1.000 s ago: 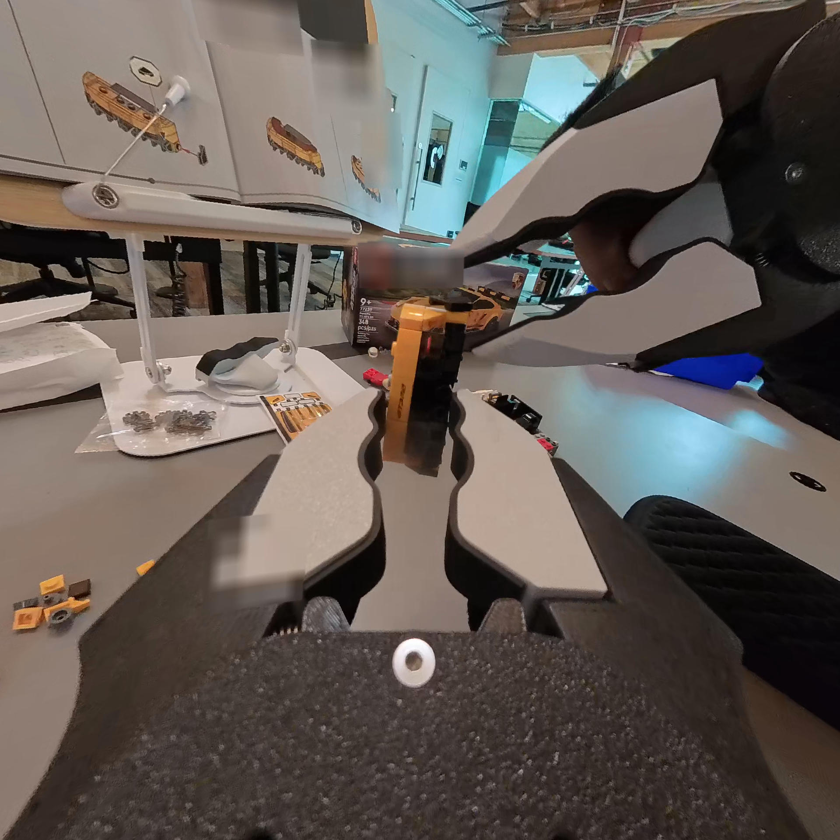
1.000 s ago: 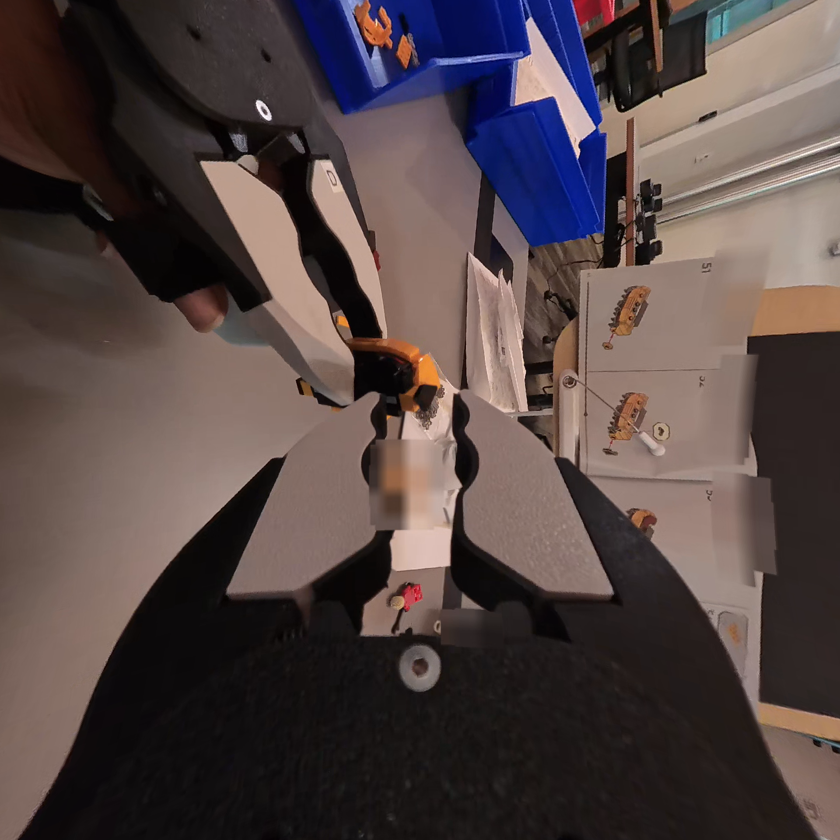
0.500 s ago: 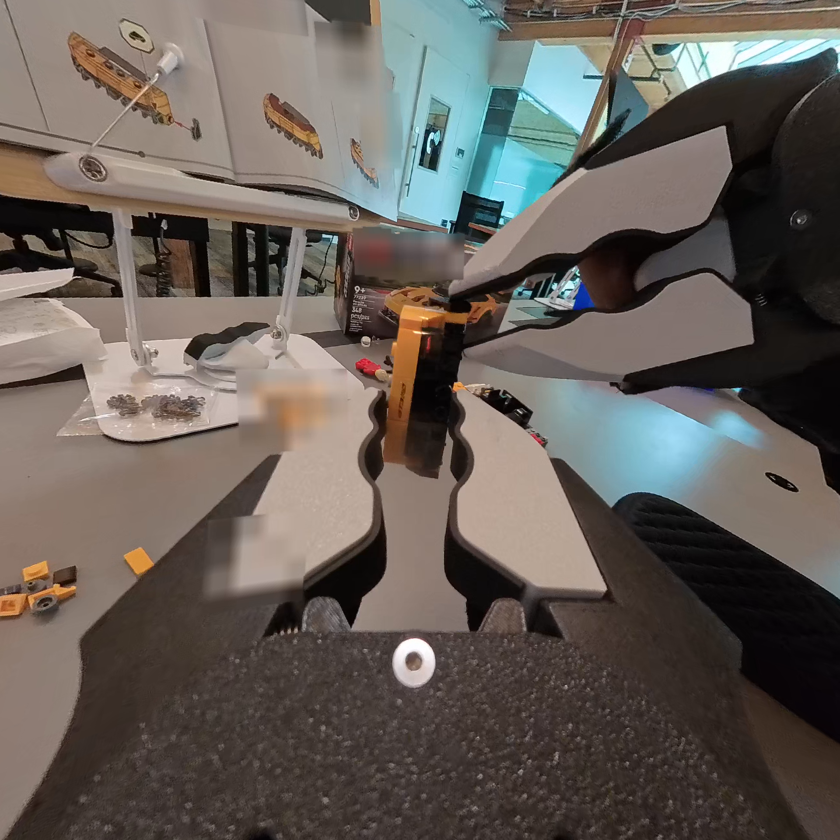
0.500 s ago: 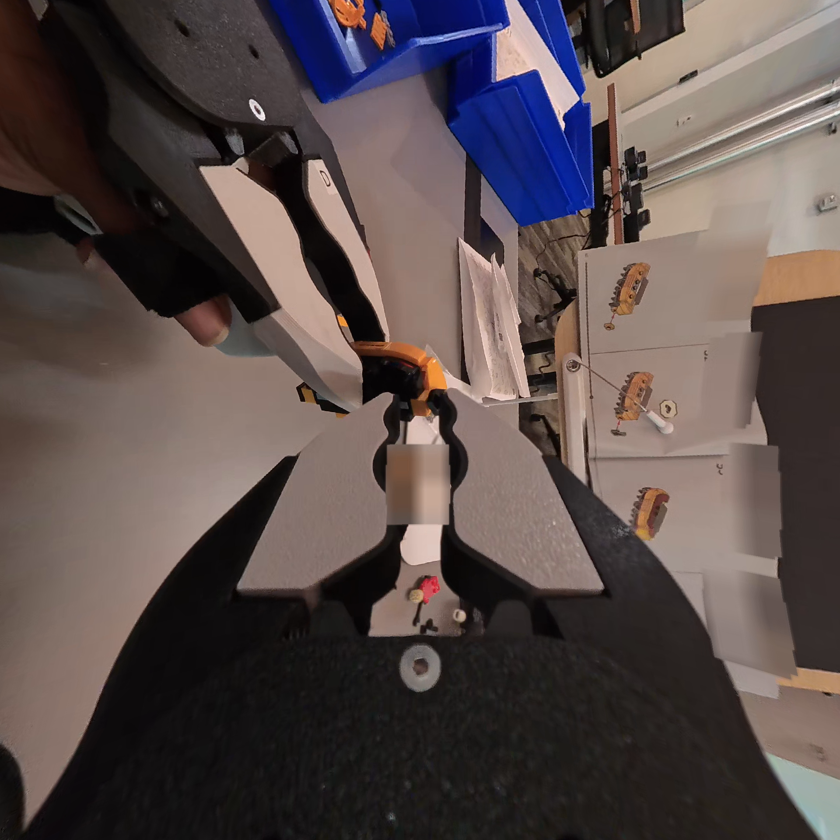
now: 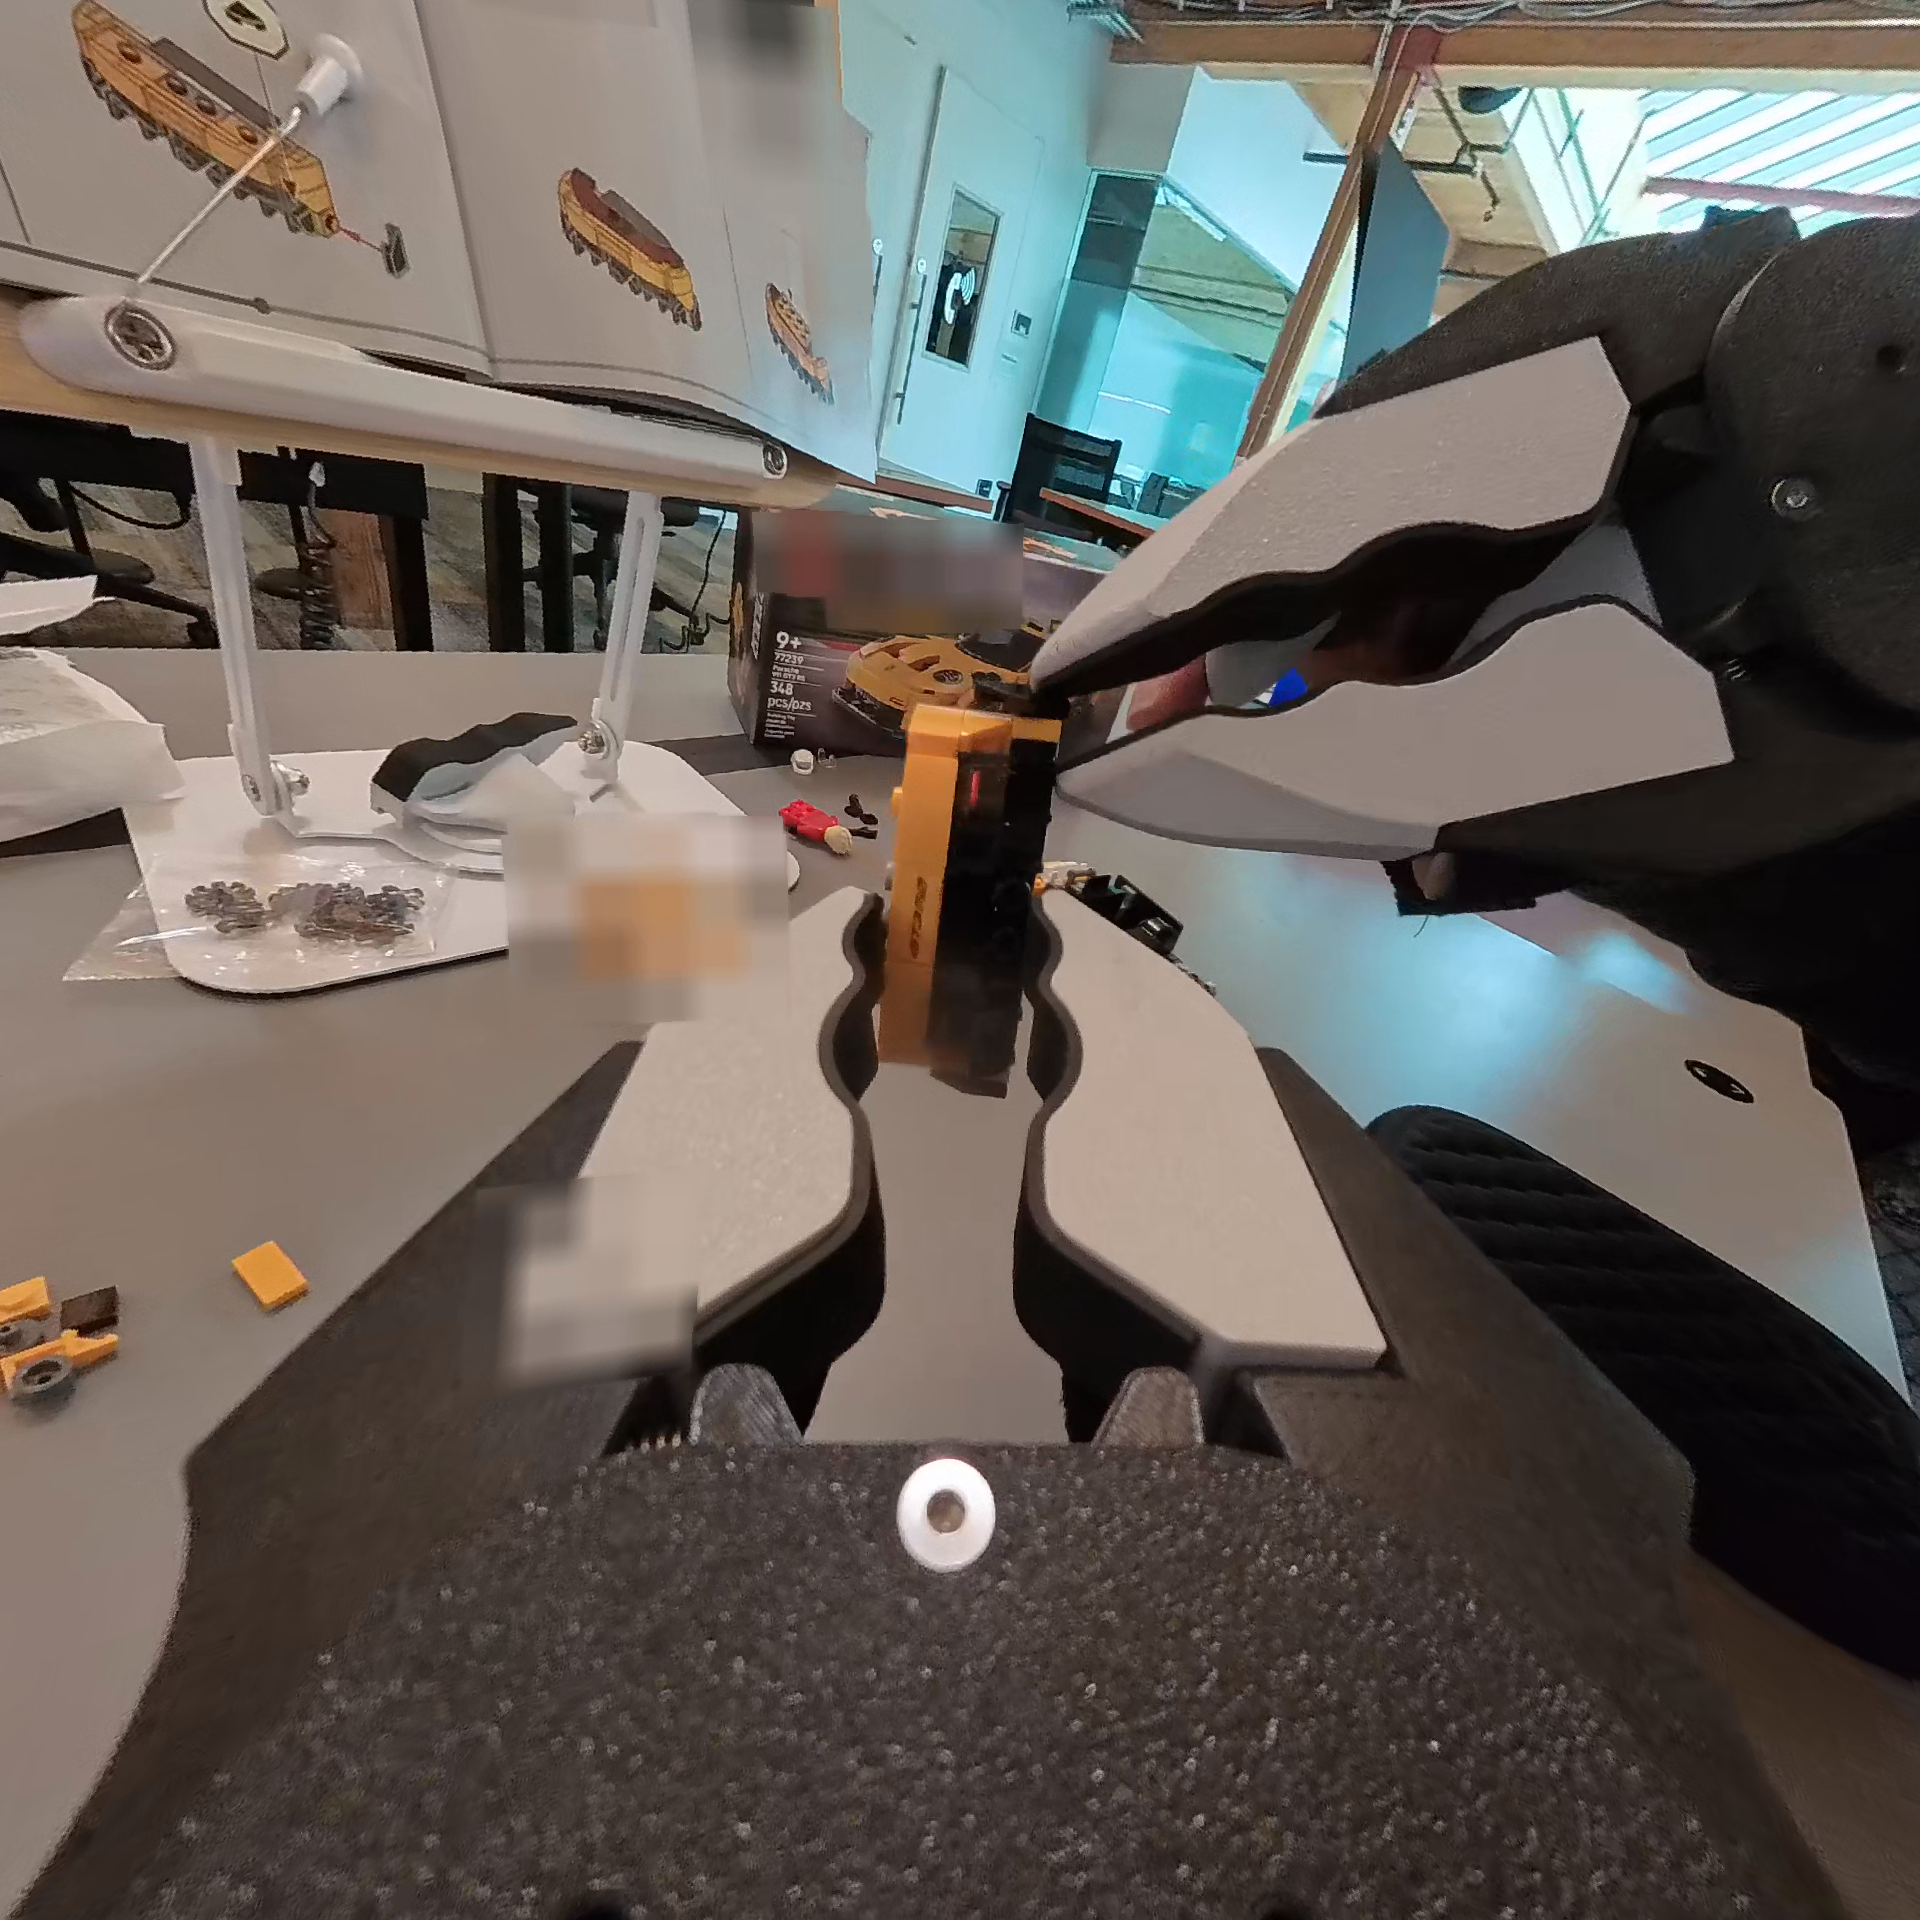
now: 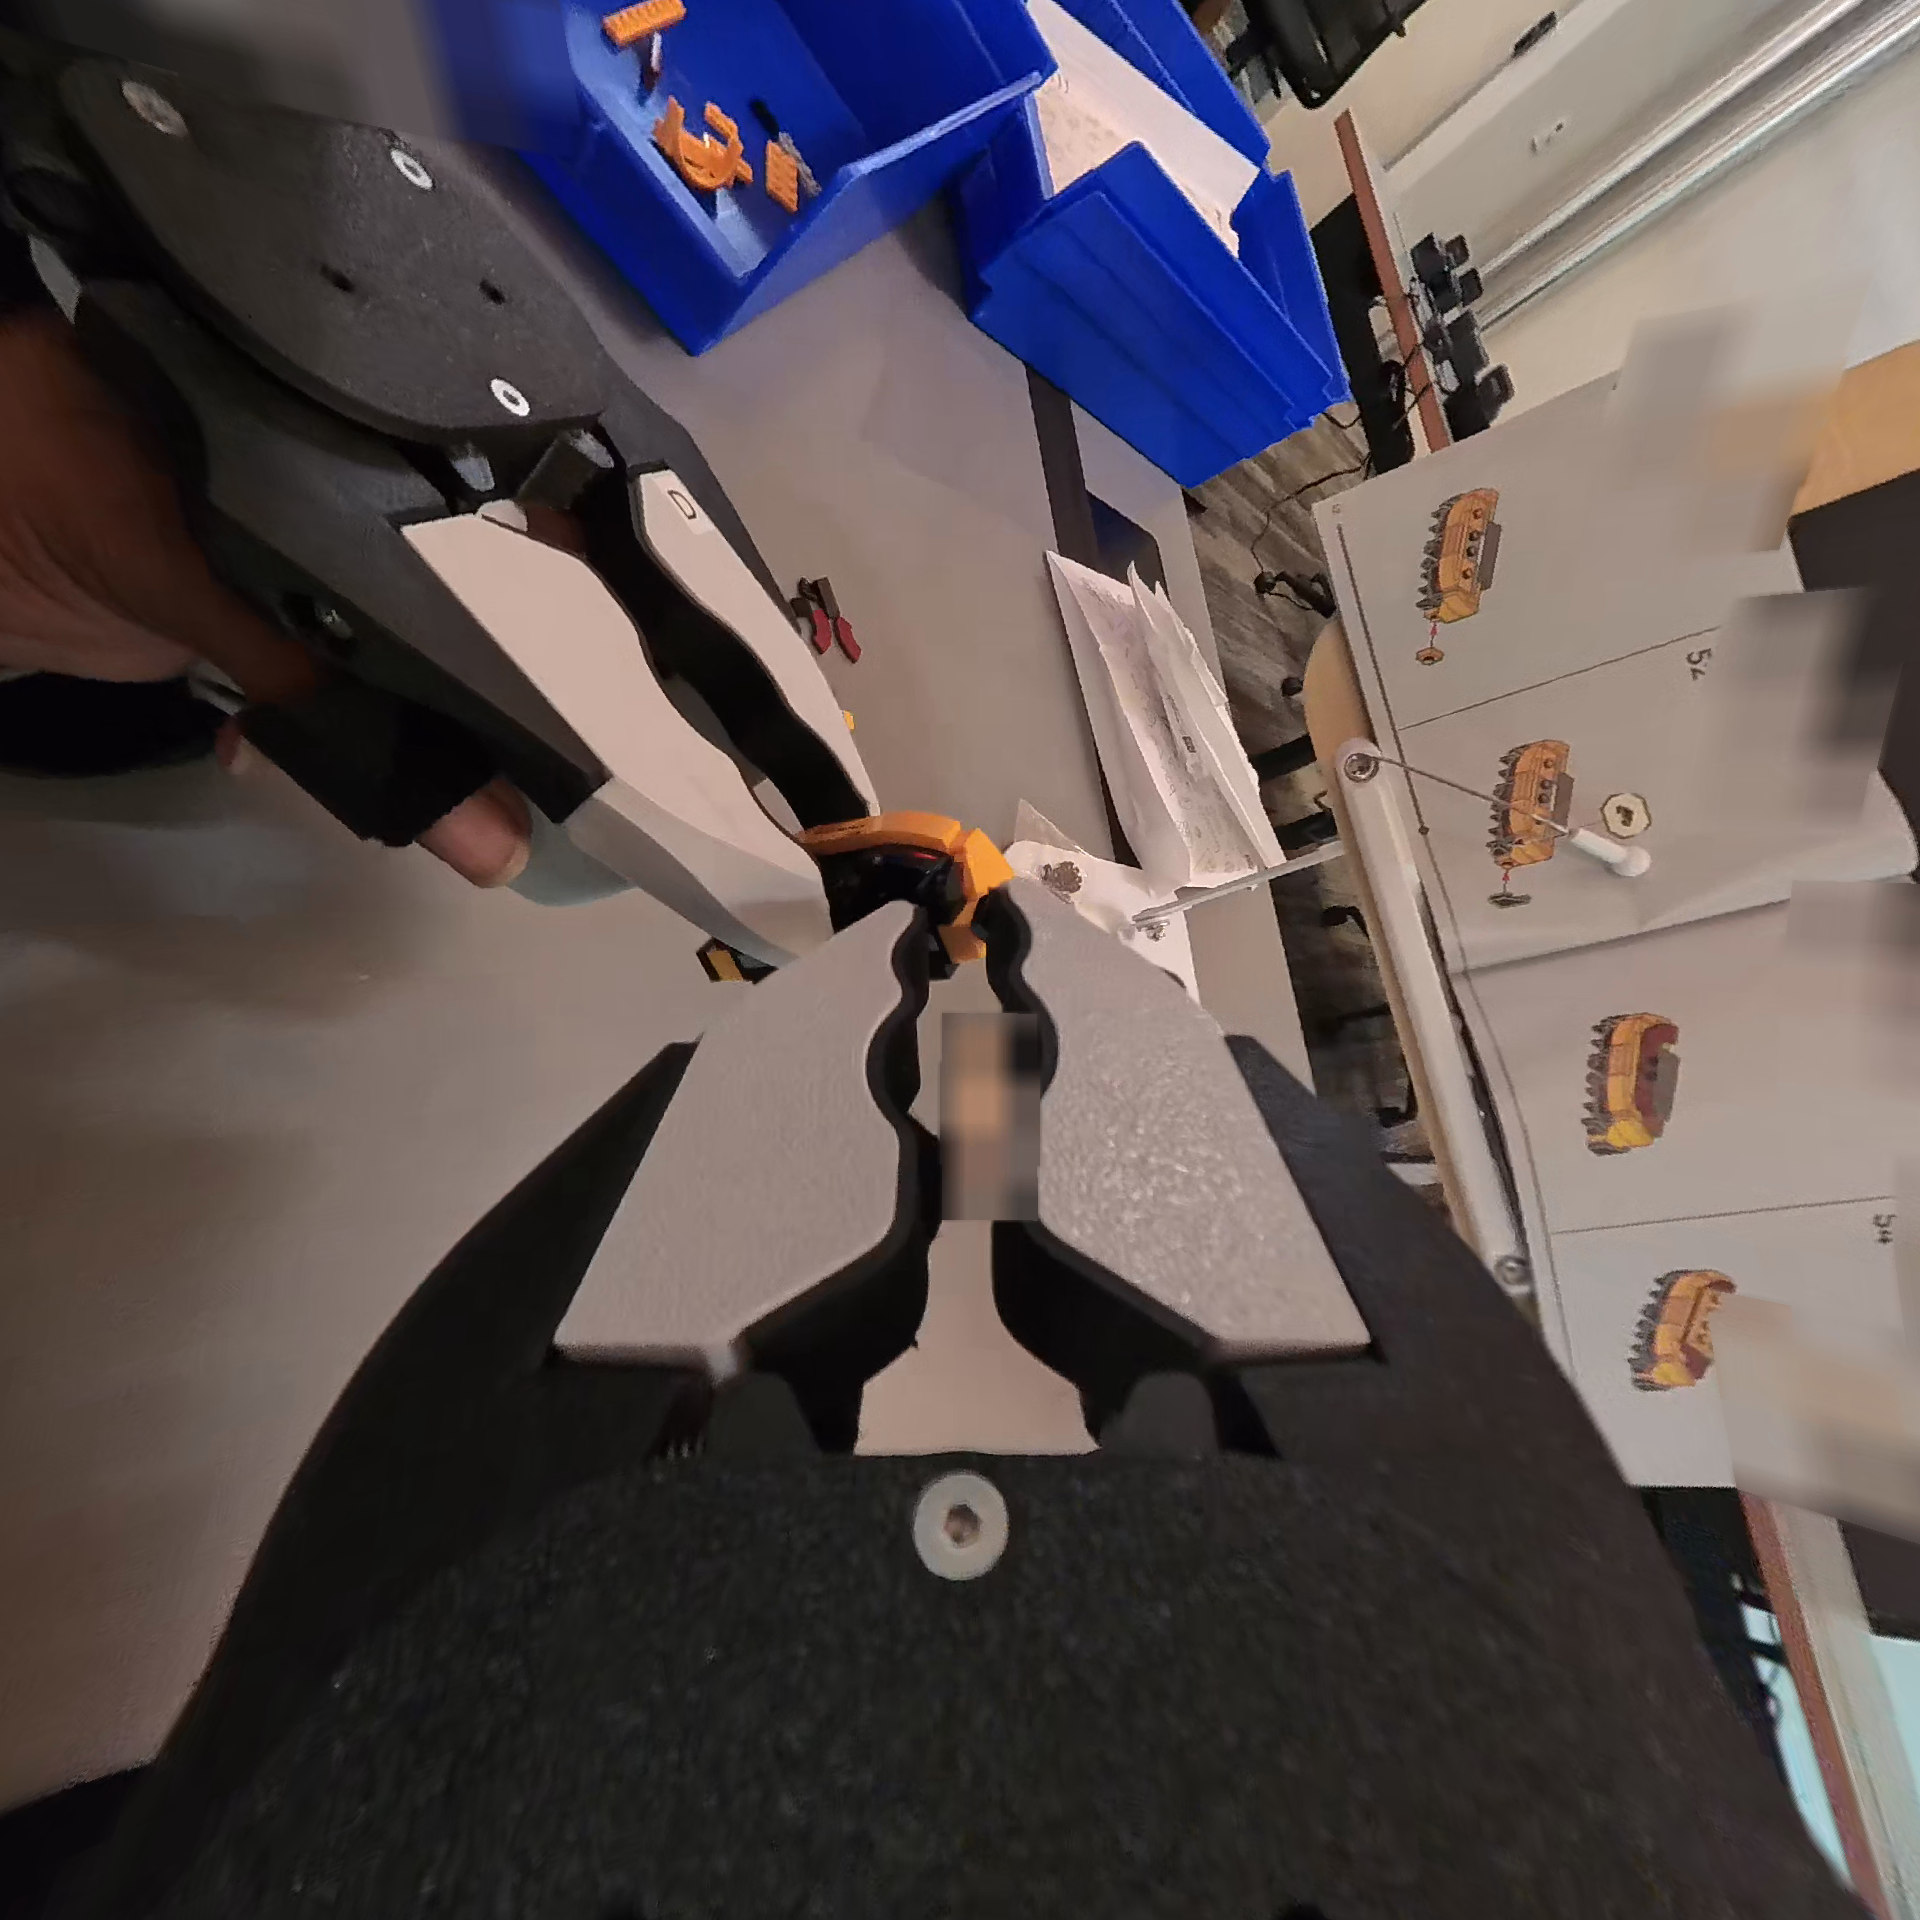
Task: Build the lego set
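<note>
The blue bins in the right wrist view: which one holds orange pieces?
The left bin, nearest the left gripper; orange pieces lie inside. The right bin holds paper.

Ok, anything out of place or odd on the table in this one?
Nothing stands out. The left tool holds the orange-and-black lego assembly upright; loose pieces lie scattered on the table, normal for a build.

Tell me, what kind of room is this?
Probably an office or workshop used for building toys. A grey work table holds loose bricks, an instruction booklet sits propped on a stand, and blue parts bins wait nearby. More desks and a door show behind.
</note>
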